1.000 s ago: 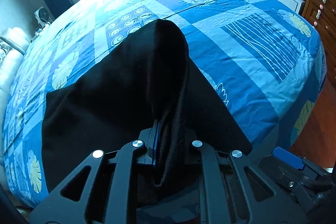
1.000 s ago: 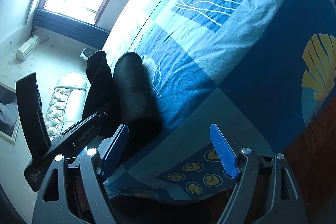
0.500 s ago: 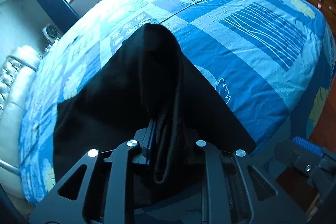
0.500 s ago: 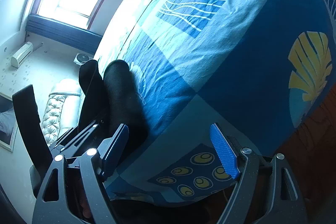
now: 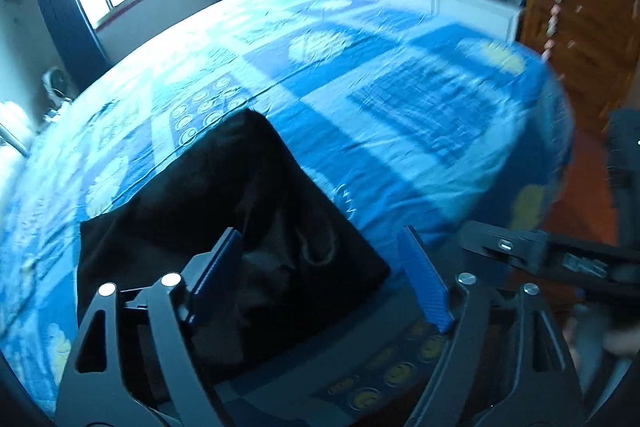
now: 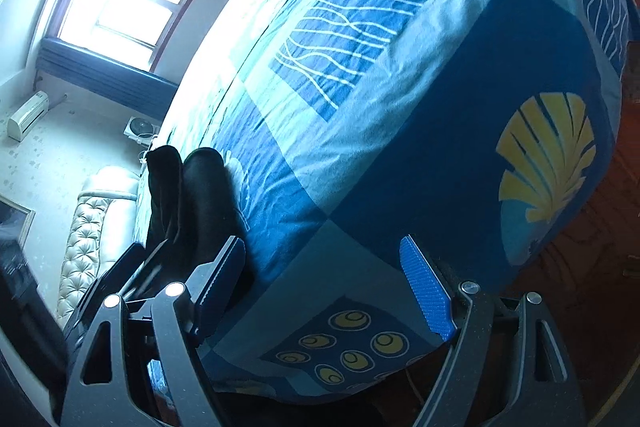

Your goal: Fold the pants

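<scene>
Black pants (image 5: 224,211), folded and lumpy, lying near the blue patterned bedspread's (image 5: 400,115) edge

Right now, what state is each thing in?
Pants: folded, lying on the bed, released.
Left gripper: open, jaws just opened, nothing gripped.
Right gripper: open, empty.
Bed sheet: spread over the bed, lightly wrinkled.
</scene>
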A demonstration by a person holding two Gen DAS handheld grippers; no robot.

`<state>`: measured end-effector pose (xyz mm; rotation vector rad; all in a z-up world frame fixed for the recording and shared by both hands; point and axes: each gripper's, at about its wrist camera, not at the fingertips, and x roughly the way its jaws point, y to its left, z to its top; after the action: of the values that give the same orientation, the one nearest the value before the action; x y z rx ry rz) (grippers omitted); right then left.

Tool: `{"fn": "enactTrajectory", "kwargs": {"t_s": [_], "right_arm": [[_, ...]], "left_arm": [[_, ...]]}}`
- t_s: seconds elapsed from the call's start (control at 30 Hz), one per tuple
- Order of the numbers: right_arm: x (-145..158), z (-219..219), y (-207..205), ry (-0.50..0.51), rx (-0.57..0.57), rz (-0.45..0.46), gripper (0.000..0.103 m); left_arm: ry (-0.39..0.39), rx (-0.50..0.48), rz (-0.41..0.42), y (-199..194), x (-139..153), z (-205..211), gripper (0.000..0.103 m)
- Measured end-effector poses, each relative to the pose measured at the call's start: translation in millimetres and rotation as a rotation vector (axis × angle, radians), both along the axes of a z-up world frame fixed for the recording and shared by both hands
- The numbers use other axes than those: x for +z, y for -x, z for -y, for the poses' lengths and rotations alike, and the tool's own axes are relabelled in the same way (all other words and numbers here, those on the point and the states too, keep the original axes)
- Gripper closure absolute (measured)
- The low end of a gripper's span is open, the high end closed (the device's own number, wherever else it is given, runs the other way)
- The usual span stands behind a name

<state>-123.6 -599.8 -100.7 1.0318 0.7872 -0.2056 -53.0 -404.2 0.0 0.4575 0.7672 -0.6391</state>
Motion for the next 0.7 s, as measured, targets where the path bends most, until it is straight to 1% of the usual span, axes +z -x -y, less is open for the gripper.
{"fn": "enactTrajectory", "kwargs": {"t_s": [0.03,0.07,0.17,0.27,0.33,0.37,0.47,0.53,0.57,0.63,0.7], "right_arm": [[3,0,-1,0.003,0.003,0.006,0.024],[5,-1,-2,0.005,0.007,0.011,0.024],[12,-7,-11,-0.001,0.037,0.033,0.024],[22,-20,-25,0.0,0.088,0.061,0.024],[26,-30,-38,0.0,0.13,0.076,0.024],[28,-35,-45,-0.001,0.152,0.081,0.024],[31,-50,-68,-0.01,0.215,0.084,0.024],[31,-59,-83,-0.001,0.254,0.079,0.024],[29,-64,-91,0.004,0.269,0.071,0.024],[26,-68,-101,-0.001,0.273,0.06,0.024],[26,-69,-107,0.015,0.267,0.047,0.022]], "left_arm": [[0.028,-0.002,-0.012,0,5,-7,0.015],[0.068,-0.001,-0.032,-1,13,-20,0.015],[0.149,0.025,-0.084,-11,26,-53,0.014],[0.241,0.1,-0.134,-32,34,-104,0.014],[0.329,0.154,-0.218,-52,33,-148,0.014],[0.352,0.166,-0.244,-56,31,-160,0.014],[0.453,0.254,-0.351,-82,12,-222,0.014],[0.498,0.308,-0.421,-93,-5,-253,0.014],[0.515,0.323,-0.446,-97,-12,-261,0.014],[0.555,0.381,-0.531,-105,-34,-281,0.014],[0.582,0.408,-0.573,-107,-48,-290,0.014]]}}
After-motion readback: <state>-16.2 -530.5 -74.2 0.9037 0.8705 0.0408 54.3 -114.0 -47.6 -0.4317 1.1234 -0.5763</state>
